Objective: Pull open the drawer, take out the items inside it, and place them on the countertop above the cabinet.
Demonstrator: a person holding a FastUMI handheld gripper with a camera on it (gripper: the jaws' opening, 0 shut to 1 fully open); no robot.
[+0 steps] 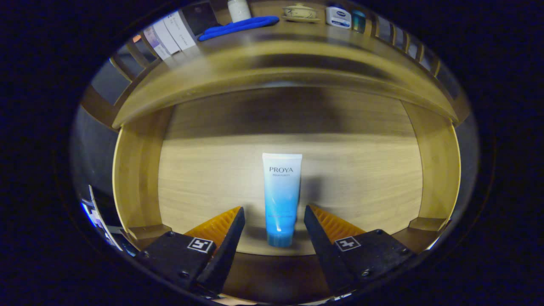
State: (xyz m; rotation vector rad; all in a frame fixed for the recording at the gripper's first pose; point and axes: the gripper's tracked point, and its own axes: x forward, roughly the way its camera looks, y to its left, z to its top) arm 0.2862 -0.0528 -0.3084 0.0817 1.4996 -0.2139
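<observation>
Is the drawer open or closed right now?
Open: the drawer shows its wooden floor, with a blue tube lying between the gripper's spread fingers.

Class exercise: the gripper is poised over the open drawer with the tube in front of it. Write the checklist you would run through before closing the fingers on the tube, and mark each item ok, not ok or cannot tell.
1. Drawer pulled open, inside reachable: ok.
2. Tube lying flat on the drawer floor, nothing else touching it: ok.
3. Gripper open, fingers apart on either side of the tube's cap end: ok.
4. Tube centred in the gap: ok, roughly.
5. Fingers low enough to pinch the tube: cannot tell.
6. Free spot on the countertop among the blue cloth and jars: ok.
</observation>
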